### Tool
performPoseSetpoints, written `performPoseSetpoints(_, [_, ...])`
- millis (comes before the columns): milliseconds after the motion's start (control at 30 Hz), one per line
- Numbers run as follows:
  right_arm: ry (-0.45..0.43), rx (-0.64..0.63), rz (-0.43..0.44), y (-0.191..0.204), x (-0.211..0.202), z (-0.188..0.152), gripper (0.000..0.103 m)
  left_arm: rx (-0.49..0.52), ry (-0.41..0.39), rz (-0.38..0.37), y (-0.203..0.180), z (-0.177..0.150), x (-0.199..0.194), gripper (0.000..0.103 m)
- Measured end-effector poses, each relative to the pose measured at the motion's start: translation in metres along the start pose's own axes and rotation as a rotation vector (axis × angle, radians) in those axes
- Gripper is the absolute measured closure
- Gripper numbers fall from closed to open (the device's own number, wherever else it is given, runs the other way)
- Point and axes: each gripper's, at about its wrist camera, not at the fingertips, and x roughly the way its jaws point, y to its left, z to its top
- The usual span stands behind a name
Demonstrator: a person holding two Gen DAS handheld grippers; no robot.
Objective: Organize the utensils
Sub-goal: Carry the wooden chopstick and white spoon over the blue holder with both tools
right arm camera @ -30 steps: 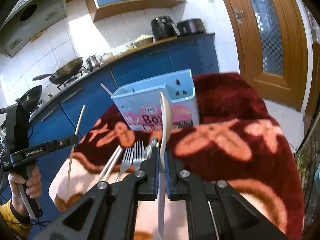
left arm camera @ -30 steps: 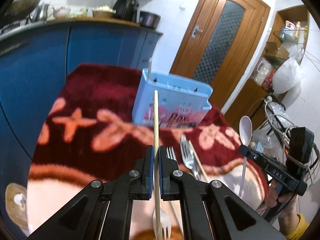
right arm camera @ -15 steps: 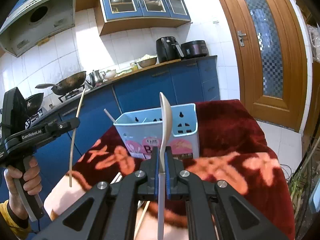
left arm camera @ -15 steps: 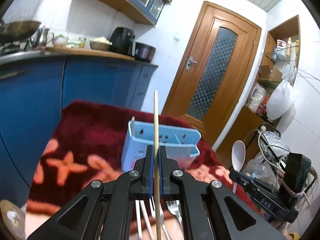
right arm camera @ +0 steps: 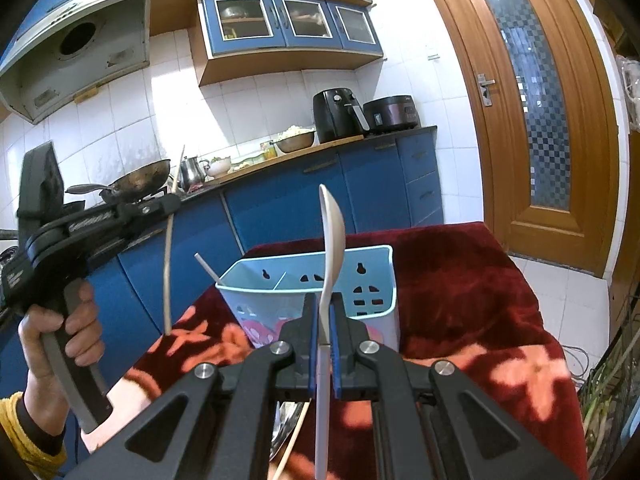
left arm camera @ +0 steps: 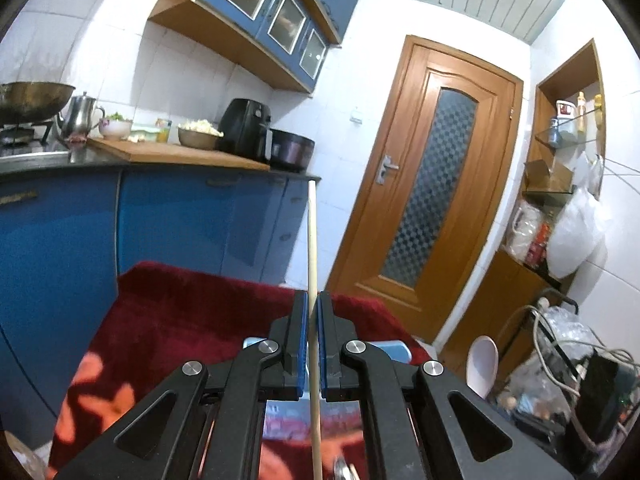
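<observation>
Room (right arm camera: 280, 92): blue cupboards, white tiles, wooden door (left arm camera: 436, 184) at right. More of the wall cabinets and ceiling in both views than a second ago; less of the surface.

Counter (right arm camera: 320, 148) along the wall: wok (right arm camera: 140, 178), kettle (right arm camera: 192, 170), bowls, black air fryer (right arm camera: 336, 114), dark cooker (right arm camera: 394, 114).

Tabletop (right arm camera: 460, 280) under a dark red blanket with orange flowers. Far lower in the left view than before, mostly behind the gripper now.

Caddy (right arm camera: 308, 292): pale blue, upright on the blanket, near its far edge. One chopstick leaning out of the left compartment. Seen from higher than a second ago, open top now visible in the right view; in the left view only slivers behind the fingers.

Left gripper (left arm camera: 313, 344): clamped narrow on a chopstick (left arm camera: 312, 248), stick upright, tip against the cupboards rather than against the caddy as before. In the right view, held up at left by a hand (right arm camera: 60, 336), well left of the caddy, higher than earlier.

Right gripper (right arm camera: 326, 332): pinched on a pale spoon (right arm camera: 332, 240) by the handle, bowl up, standing in line with the caddy. Bowl now above the caddy rim rather than across its front.

Loose cutlery (right arm camera: 286, 420) on the blanket, barely visible beneath the right gripper; forks in plain sight a second ago.
</observation>
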Motion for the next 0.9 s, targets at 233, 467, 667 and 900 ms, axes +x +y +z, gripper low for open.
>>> performPoseSetpoints(233, [-0.016,-0.021,-0.005,-0.003,0.01,0.006,0.096,-0.001,-0.088,0.058,-0.001,0.011,0.029,0.099])
performPoseSetpoints(467, [-0.032,-0.013,-0.005,-0.011,0.025,0.015,0.096,0.039,-0.138,0.148,0.0,0.006,0.057,0.099])
performPoseSetpoints(667, [-0.054,-0.018,-0.013,-0.013,0.034,0.024,0.096,0.086,-0.171,0.182,0.002,-0.002,0.069,0.099])
performPoseSetpoints(900, [-0.132,-0.048,-0.053,-0.013,0.047,0.046,0.096,0.093,-0.166,0.197,0.011,-0.017,0.077,0.099])
